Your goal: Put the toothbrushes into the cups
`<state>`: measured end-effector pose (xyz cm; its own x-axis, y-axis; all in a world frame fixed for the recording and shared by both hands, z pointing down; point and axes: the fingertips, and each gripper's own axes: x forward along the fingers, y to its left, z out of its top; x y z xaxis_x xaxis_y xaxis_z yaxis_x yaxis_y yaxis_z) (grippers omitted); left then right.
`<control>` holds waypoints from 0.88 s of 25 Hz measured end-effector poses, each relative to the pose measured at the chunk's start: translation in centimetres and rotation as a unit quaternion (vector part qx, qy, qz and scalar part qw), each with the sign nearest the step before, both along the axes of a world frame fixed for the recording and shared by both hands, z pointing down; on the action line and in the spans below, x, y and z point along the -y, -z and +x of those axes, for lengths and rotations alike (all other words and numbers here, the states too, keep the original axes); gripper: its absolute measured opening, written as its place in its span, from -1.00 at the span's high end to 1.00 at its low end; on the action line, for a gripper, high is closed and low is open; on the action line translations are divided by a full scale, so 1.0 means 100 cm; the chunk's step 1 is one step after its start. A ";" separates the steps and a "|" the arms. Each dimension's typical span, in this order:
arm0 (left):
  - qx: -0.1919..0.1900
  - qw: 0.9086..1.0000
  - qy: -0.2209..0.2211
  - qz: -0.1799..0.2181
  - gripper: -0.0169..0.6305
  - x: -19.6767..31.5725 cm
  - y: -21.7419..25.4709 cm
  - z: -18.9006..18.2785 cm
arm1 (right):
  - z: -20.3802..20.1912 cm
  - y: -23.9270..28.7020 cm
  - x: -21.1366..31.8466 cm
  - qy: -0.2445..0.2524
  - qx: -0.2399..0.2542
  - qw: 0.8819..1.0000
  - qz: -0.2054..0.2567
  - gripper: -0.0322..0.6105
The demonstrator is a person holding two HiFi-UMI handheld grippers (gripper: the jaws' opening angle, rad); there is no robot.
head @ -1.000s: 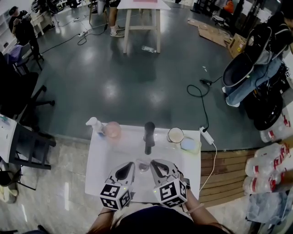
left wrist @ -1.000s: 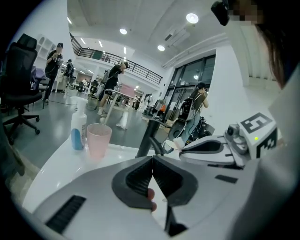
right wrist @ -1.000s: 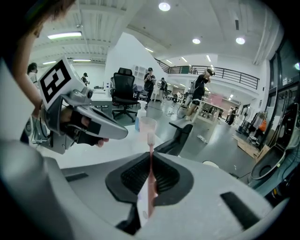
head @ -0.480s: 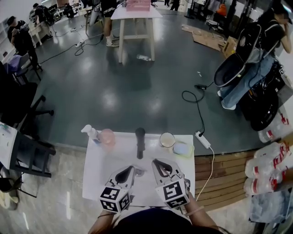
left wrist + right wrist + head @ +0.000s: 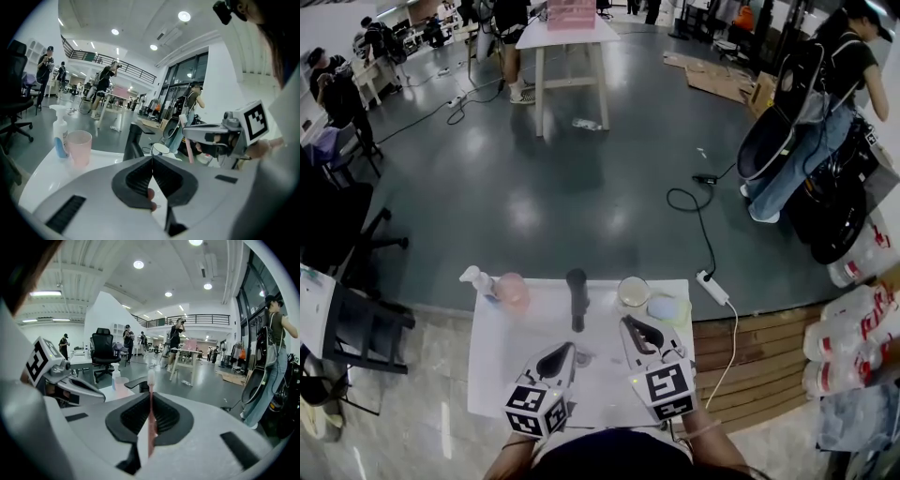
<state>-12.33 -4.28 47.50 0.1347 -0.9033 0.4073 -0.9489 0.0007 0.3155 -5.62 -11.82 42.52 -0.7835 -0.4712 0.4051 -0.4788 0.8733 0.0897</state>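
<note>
My right gripper (image 5: 639, 330) is shut on a pink toothbrush (image 5: 151, 414), whose white bristle head stands up above the jaws. It hovers over the white table (image 5: 502, 347), just short of the white cup (image 5: 633, 291). To its left, my left gripper (image 5: 557, 357) hangs lower with its jaws closed edge to edge (image 5: 152, 159); I see no toothbrush in it. A pink cup (image 5: 512, 289) stands at the table's far left. The left gripper view shows the right gripper (image 5: 216, 137) with the toothbrush (image 5: 190, 149) upright in it.
A soap dispenser (image 5: 474, 278) stands beside the pink cup. A black faucet-like post (image 5: 577, 298) rises at the table's far middle. A pale blue-green soap dish (image 5: 667, 307) lies right of the white cup. A power strip (image 5: 712, 288) hangs off the right edge. People move about beyond.
The right gripper has risen and moved forward toward the white cup while rolling, toothbrush still in it. The left gripper has shifted a little forward, jaws still closed.
</note>
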 end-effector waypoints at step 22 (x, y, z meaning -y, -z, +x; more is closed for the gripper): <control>0.010 1.000 -0.018 -0.011 0.93 0.026 -0.001 0.011 | 0.038 0.036 0.092 -0.119 0.171 0.975 -0.082 0.86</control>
<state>-11.26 -6.88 47.60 0.1577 -0.8888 0.4303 -0.9548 -0.0260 0.2962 -1.79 -21.06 38.90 -0.7618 -0.6076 0.2245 -0.6476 0.7226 -0.2417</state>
